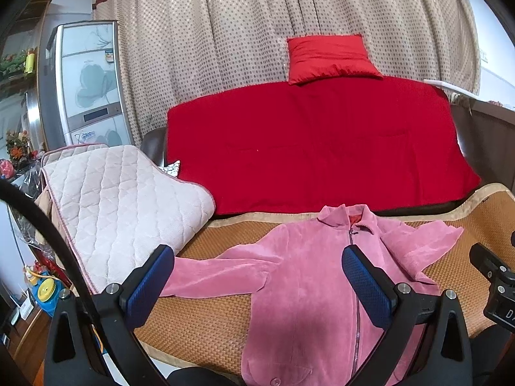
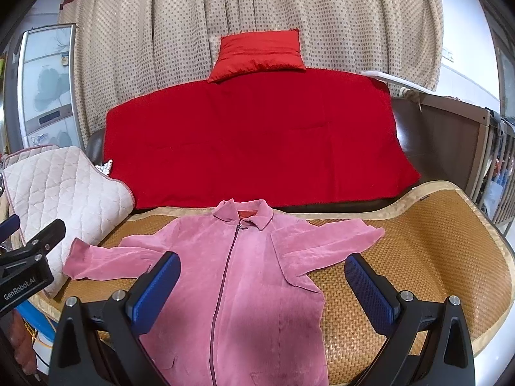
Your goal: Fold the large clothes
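The left claw (image 1: 257,284) hangs with its blue-padded fingers (image 1: 148,284) spread wide and nothing between them. Below and ahead of it lies the pink jacket (image 1: 302,289), front up and zipped, with its collar (image 1: 347,217) at the far end. The jacket's body runs under the gap between the fingers, and one sleeve (image 1: 219,273) stretches out flat past the left finger.

The right claw (image 2: 262,289) is likewise spread wide and empty, poised above the same pink jacket (image 2: 251,276). From here the zipper (image 2: 225,273) runs up just right of the left finger, and the other sleeve (image 2: 328,241) reaches out ahead of the right finger (image 2: 370,292). Neither claw touches the cloth.

The jacket rests on a woven bamboo mat (image 2: 418,251) with a pale cloth border. Left of the mat sits a folded quilted pad (image 1: 119,199). Behind the mat a red blanket (image 2: 251,148) covers a dark sofa, and a red cushion (image 2: 257,54) leans on a dotted beige curtain (image 2: 257,6).
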`<state>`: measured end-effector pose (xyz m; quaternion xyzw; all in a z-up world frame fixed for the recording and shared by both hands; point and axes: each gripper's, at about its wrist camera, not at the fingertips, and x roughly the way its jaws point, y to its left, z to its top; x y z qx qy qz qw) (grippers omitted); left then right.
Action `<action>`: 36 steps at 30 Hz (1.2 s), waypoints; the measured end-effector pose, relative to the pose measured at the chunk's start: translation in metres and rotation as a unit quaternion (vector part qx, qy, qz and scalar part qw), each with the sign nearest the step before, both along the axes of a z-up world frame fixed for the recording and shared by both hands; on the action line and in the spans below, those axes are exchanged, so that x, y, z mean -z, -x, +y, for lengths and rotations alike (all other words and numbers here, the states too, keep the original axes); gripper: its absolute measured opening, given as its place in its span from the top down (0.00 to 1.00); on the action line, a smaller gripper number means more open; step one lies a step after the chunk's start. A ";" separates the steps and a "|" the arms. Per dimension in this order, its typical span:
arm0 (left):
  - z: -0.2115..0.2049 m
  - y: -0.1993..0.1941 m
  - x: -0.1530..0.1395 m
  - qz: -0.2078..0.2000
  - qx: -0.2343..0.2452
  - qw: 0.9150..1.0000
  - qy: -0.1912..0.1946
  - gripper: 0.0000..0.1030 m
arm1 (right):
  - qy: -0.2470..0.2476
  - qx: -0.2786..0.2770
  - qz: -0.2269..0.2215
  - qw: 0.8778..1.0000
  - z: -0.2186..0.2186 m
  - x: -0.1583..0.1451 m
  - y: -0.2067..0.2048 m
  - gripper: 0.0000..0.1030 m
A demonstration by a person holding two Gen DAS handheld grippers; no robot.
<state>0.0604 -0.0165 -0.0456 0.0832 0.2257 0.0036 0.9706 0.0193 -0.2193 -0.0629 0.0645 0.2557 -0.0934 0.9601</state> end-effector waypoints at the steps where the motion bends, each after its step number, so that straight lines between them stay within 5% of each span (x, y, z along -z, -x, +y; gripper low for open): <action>1: -0.001 -0.002 0.001 0.001 0.000 1.000 -0.001 0.00 | -0.001 0.000 0.001 1.000 -0.001 0.001 -0.003 0.00; 5: -0.006 -0.016 0.011 0.015 0.005 1.000 0.000 0.00 | -0.003 0.001 0.009 1.000 -0.007 0.009 -0.012 0.00; 8: -0.010 -0.041 0.034 0.065 0.032 0.997 0.012 0.00 | -0.024 -0.010 0.021 0.999 -0.023 0.023 -0.023 0.00; 11: -0.019 -0.080 0.077 0.139 0.048 0.989 0.017 0.00 | -0.070 -0.007 0.035 0.997 -0.063 0.046 -0.038 0.00; 16: -0.037 -0.141 0.142 0.201 0.035 0.979 0.002 0.00 | -0.189 0.035 0.056 0.980 -0.171 0.103 -0.078 0.00; 20: -0.050 -0.174 0.166 0.189 0.045 0.981 0.012 0.00 | -0.268 0.083 0.074 0.957 -0.245 0.151 -0.116 0.00; 24: -0.064 -0.195 0.181 0.180 0.074 0.981 0.020 0.00 | -0.377 0.102 0.093 0.916 -0.289 0.198 -0.153 0.18; 26: -0.064 -0.195 0.183 0.164 0.088 0.982 0.032 0.00 | -0.390 0.127 0.117 0.905 -0.301 0.216 -0.170 0.22; 34: -0.067 -0.201 0.186 0.150 0.109 0.983 0.012 0.00 | -0.354 0.240 0.095 0.899 -0.356 0.233 -0.193 0.25; 36: -0.067 -0.203 0.188 0.157 0.113 0.981 0.012 0.00 | -0.346 0.237 0.098 0.903 -0.359 0.236 -0.207 0.36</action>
